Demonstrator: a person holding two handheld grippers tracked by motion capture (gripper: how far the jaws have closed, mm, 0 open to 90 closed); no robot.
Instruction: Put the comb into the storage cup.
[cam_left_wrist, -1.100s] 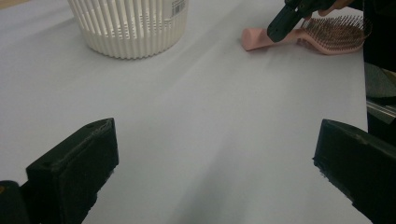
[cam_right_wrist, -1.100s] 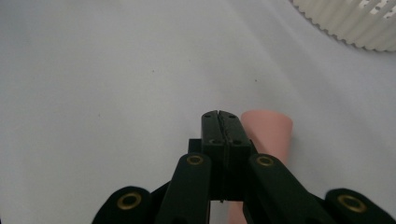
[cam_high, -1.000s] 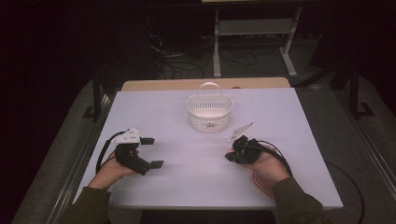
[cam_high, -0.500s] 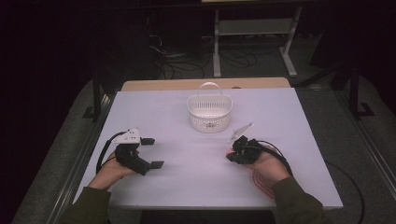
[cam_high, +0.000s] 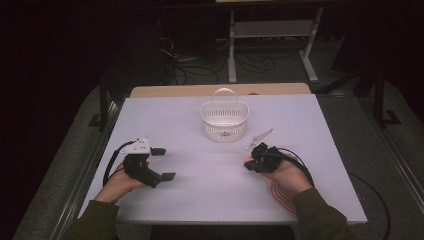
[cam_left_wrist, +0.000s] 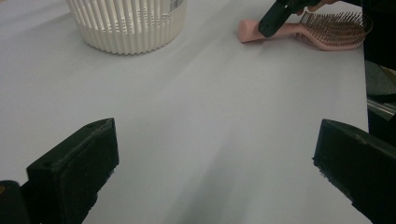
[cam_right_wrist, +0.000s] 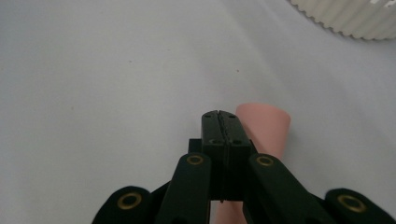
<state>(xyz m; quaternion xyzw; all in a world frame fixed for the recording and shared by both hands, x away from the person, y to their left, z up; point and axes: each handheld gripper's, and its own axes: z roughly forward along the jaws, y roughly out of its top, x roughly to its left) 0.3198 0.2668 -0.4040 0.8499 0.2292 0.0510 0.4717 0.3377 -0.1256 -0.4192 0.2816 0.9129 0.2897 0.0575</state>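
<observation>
the pink hairbrush (cam_left_wrist: 322, 29) lies on the white table (cam_high: 200, 130), under the right gripper (cam_right_wrist: 219, 116), whose jaws are pressed together above its handle. the left gripper (cam_high: 162, 163) rests well apart, jaws wide. a white basket (cam_high: 224, 120) stands beyond.

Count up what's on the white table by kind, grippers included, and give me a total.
White slatted basket with handle: 1
Pink hairbrush, lying flat under the right gripper: 1
Hand-held grippers: 2, namely the left gripper with jaws wide apart and the right gripper with jaws closed together on nothing
Total: 4
</observation>
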